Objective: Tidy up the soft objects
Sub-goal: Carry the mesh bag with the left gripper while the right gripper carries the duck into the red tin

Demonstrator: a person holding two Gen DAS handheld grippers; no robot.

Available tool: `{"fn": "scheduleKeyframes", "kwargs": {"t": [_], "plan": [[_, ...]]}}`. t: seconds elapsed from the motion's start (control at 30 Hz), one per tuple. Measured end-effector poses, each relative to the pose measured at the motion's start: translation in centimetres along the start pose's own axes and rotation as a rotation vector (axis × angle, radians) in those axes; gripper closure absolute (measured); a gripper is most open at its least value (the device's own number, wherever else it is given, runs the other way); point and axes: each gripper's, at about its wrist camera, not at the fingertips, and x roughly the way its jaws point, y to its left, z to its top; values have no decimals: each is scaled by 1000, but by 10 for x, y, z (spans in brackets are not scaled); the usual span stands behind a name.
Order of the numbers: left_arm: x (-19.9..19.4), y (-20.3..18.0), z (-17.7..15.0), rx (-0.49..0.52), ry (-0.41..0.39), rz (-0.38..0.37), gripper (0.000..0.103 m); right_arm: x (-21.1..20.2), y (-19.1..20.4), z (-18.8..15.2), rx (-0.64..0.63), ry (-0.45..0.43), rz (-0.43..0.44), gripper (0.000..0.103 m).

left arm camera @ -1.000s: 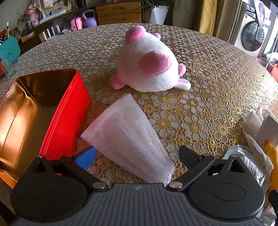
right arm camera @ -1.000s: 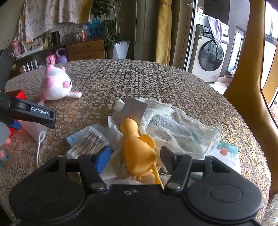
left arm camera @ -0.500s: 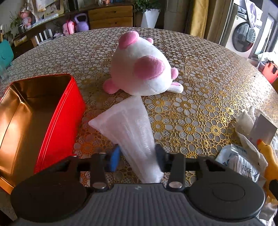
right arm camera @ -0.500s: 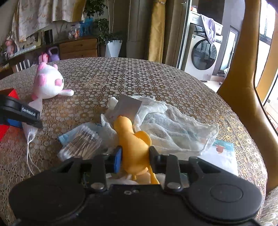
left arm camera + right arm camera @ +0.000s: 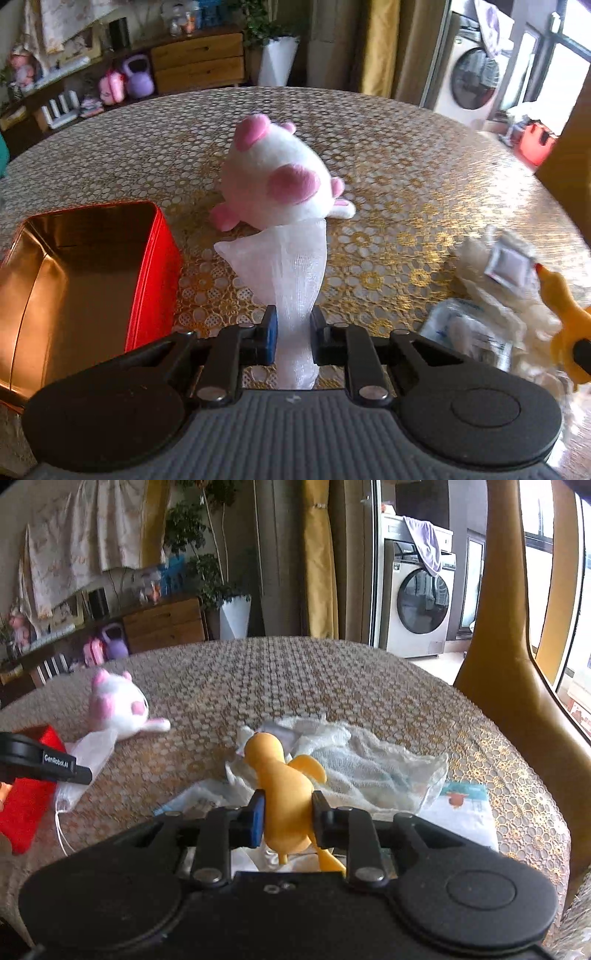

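Note:
My left gripper (image 5: pixel 293 338) is shut on a white face mask (image 5: pixel 291 266) and holds it above the table, its free end fanning toward a white and pink plush toy (image 5: pixel 277 177). An open red tin box (image 5: pixel 92 266) sits to the left of the mask. My right gripper (image 5: pixel 288 814) is shut on a yellow rubber chicken (image 5: pixel 284 779), raised above a white gauze cloth (image 5: pixel 369 764). The plush (image 5: pixel 118 709), the mask (image 5: pixel 92 753) and the left gripper's body (image 5: pixel 40 762) show at the left of the right wrist view. The chicken (image 5: pixel 565 310) shows at the right of the left wrist view.
The round table (image 5: pixel 406 184) has a gold lace cover. A packet of cotton swabs (image 5: pixel 465 332) and a small white sachet (image 5: pixel 508 264) lie on the gauze pile (image 5: pixel 491 291). A card (image 5: pixel 465 794) lies by the gauze. A yellow chair back (image 5: pixel 509 657) stands at the right edge.
Both grippers went from open to shut, the left on the mask and the right on the chicken. Both have since lifted their objects off the table.

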Motion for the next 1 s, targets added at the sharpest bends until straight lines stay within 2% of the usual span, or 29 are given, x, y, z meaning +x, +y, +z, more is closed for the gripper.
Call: {"fn": "scheduleKeyframes", "kwargs": {"t": [0.33,0.67,1.0], "plan": [[-58,24,11,64,-24,-92,86,-45,18,20,31,-70,80,78],[-113,69,21,94,-98,-64,86,-76,59,45,15,-130,180,78],[-135,126,23,71,-128,2,85,-78,127,64,-42,-129,297,78]]}}
